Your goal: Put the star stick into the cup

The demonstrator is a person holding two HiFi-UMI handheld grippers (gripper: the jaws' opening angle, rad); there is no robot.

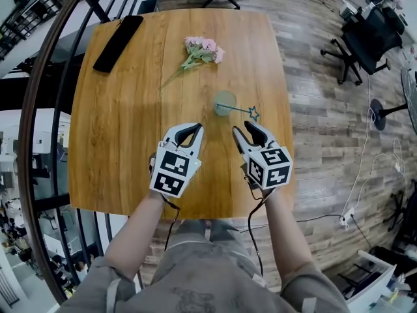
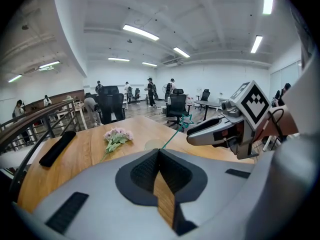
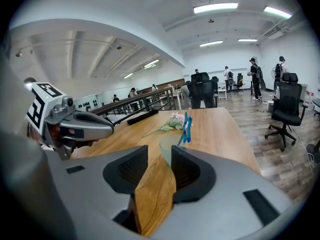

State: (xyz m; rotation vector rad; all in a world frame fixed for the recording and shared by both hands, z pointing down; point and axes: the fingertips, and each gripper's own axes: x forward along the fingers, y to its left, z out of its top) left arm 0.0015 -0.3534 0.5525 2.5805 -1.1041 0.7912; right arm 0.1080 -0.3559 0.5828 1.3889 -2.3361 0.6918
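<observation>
Counts: one cup, one star stick leaned inside it, one flower bunch, one black device. Left gripper and right gripper are held side by side short of the cup, angled down; left jaws are pressed together, right jaws are spread with nothing between.

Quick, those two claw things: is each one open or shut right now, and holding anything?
Left gripper: closed, holding nothing.
Right gripper: open, holding nothing; the star stick sits in the cup.
</observation>
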